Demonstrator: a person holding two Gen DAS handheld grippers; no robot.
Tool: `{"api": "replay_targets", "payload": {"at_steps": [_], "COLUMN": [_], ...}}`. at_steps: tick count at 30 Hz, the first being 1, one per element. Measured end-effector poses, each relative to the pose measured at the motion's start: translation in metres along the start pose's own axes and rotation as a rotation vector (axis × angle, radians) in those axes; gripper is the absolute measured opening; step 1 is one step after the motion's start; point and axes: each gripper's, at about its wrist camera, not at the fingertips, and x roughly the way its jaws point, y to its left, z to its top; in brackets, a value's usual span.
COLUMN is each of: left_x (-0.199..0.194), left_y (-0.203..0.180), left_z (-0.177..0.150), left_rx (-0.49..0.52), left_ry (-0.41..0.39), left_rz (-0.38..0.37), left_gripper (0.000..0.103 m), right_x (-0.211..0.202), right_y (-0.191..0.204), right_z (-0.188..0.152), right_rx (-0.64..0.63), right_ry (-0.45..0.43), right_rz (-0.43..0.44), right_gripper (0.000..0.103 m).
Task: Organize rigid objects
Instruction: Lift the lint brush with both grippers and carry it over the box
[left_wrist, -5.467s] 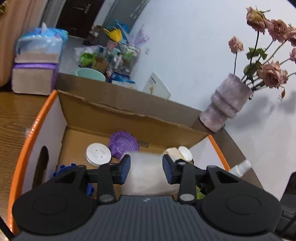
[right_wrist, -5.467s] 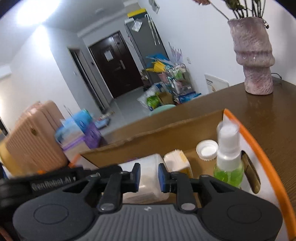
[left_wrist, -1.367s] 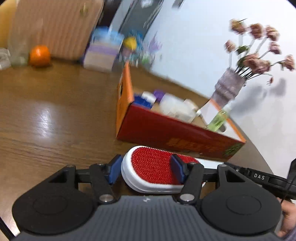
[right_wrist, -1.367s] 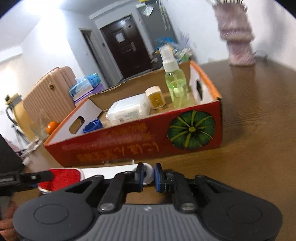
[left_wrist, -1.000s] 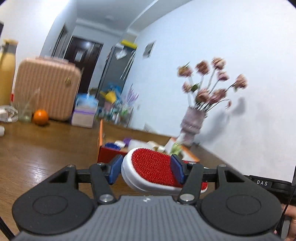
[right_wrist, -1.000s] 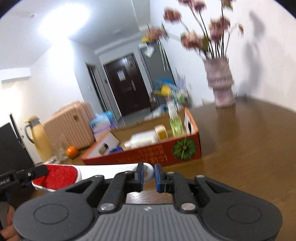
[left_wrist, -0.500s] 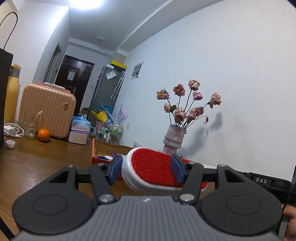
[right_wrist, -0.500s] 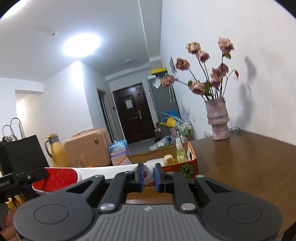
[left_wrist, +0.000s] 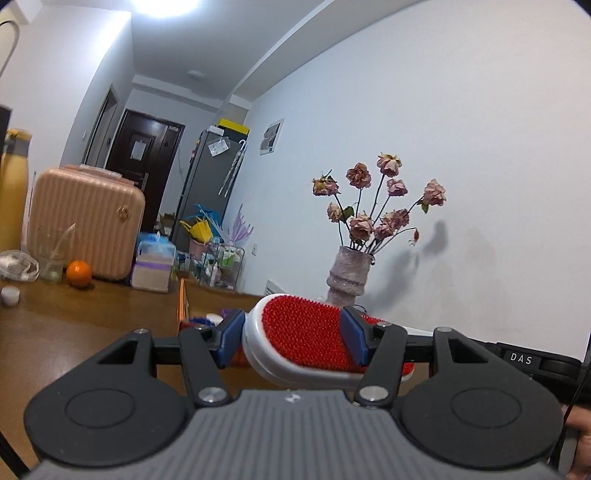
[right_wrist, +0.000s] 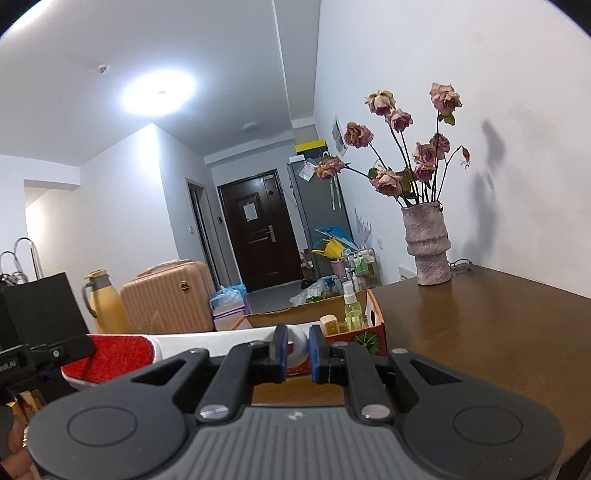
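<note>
You have the lint brush (left_wrist: 306, 338) carried between both tools, well above the table (right_wrist: 491, 332), and the split of the hold makes sense: your left gripper (left_wrist: 293, 341) spans the wide red-bristled head, its jaws set fairly far apart and pressed against the head's two sides, while your right gripper (right_wrist: 296, 349) pinches the narrow white handle end, jaws nearly together with only the handle's thickness between them. Held at both ends like this, the long brush lies roughly level and, I judge, cannot swing or twist as it would from a single grip (the bristle face looks soft, so the left pads probably bite more on the white rim than on the pile). The cardboard box (right_wrist: 369, 332) sits on the table ahead of you, toward the edge facing the doorway, with a spray bottle (right_wrist: 351, 306) standing upright at its right end and other small items packed beside it. The vase of dried roses (right_wrist: 428, 243) stands near the table's far edge by the wall, well apart from the box. The brush looks bound for the box, and its length will likely need the long axis of the box, so keep it level as you bring it over the rim.
</note>
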Motion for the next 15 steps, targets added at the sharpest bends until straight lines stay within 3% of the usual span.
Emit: {"api": "replay_targets", "payload": {"at_steps": [9, 15], "left_x": [0.126, 0.230], "left_y": [0.035, 0.081], "left_z": [0.030, 0.030], "left_rx": [0.017, -0.044], "left_ry": [0.022, 0.150], "left_rz": [0.036, 0.044], "left_gripper": [0.057, 0.057], "right_x": [0.132, 0.243], "right_y": [-0.021, -0.048], "right_z": [0.034, 0.037], "right_rx": [0.011, 0.100], "right_ry": [0.045, 0.132], "right_rz": [-0.012, -0.032], "right_gripper": [0.012, 0.013]}}
